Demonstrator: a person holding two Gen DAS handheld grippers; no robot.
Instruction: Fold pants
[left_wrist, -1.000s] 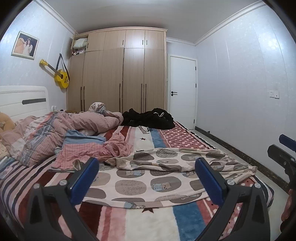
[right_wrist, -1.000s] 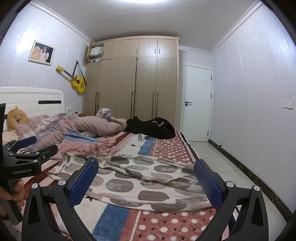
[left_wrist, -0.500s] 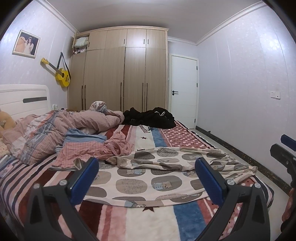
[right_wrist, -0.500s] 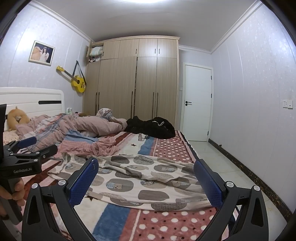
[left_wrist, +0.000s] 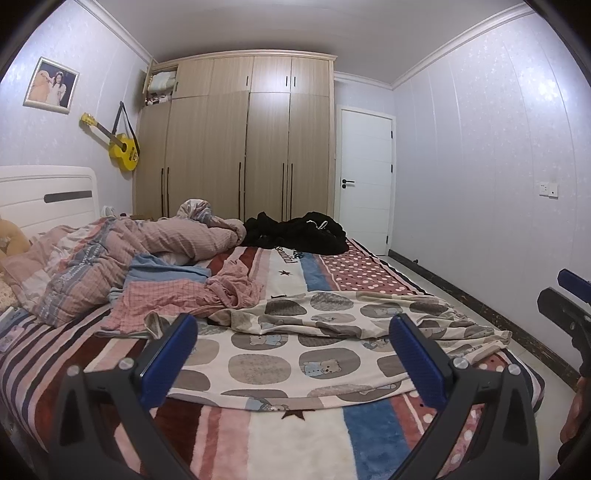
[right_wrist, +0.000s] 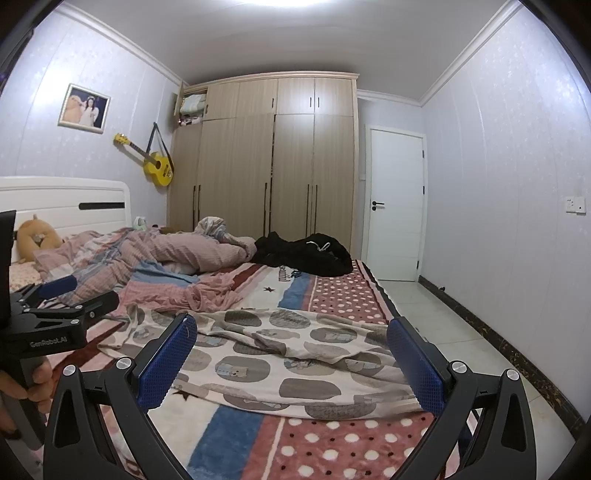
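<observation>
Grippers wait above the pants, almost nothing changed.

Left gripper (left_wrist: 291, 354) and right gripper (right_wrist: 291, 360) both have jaws wide apart and hold nothing; compared with one second ago the left view only rose a little, the right view is the same. Just ahead and below both tools, the pants (left_wrist: 317, 343) with bear pattern lie spread but wrinkled across the blanket (left_wrist: 288, 439), untouched. Farther ahead are pink clothes (left_wrist: 184, 291), then a black heap (left_wrist: 299, 232). I judge folding is not started.
</observation>
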